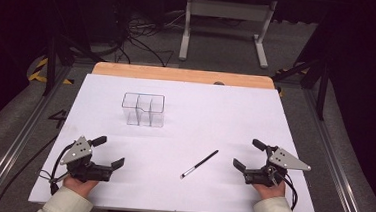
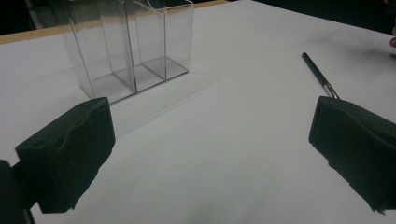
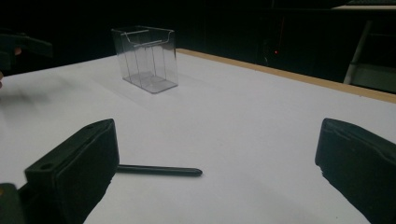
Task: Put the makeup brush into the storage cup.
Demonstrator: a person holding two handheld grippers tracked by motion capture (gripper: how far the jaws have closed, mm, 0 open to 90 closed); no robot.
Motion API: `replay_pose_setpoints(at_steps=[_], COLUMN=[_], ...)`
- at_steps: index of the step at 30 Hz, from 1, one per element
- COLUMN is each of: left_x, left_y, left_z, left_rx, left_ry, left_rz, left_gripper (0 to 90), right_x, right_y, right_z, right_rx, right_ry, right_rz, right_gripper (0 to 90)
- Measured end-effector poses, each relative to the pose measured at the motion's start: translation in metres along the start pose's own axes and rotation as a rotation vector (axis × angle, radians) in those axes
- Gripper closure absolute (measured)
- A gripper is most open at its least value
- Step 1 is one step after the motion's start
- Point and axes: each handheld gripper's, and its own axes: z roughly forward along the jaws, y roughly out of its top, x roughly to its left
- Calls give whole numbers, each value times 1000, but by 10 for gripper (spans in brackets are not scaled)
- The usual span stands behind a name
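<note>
Left gripper (image 1: pixel 108 153): near the table's left front corner, jaws wide apart with nothing between them; likely parked there, well short of any object.
Right gripper (image 1: pixel 243 154): near the right front corner, jaws spread just as wide and empty; nearer the brush, so probably the one placed to pick it up.
Brush (image 1: pixel 199 164): flat on the white sheet (image 1: pixel 236 109), between the two grippers and closer to the right one, touched by neither; laid diagonally, pale tip toward the person, dark end pointing up and right.
Brush looks: slim, straight and black, with a short silvery band (image 2: pixel 330 89) before the tip; from the right gripper view, a rounded dark end (image 3: pixel 196 172) lying just past the left jaw.
Clear organiser (image 1: pixel 143 109): upright on the sheet, well apart from the brush, toward the far left; open on top, split by thin walls into narrow compartments, all apparently empty; seemingly set there as the place for the brush.
</note>
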Motion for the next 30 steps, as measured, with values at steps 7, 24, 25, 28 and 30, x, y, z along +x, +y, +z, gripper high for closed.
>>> replay_pose_setpoints(at_steps=[7,24,25,28,30], left_x=[1,2,3,3,3], left_y=[0,0,0,0,-1], left_z=[2,4,3,4,4], left_rx=[6,25,24,24,24], left_ry=[10,17,15,15,14], left_rz=[6,-5,-1,0,-3], left_gripper=[6,7,6,5,6], right_x=[8,28,29,31,32], right_y=[14,43,45,49,51], right_z=[8,56,58,62,64], right_rx=[10,47,47,44,50], right_ry=[62,182,189,200,210], right_rz=[-14,-47,-48,-56,-57], right_gripper=[20,9,9,8,5])
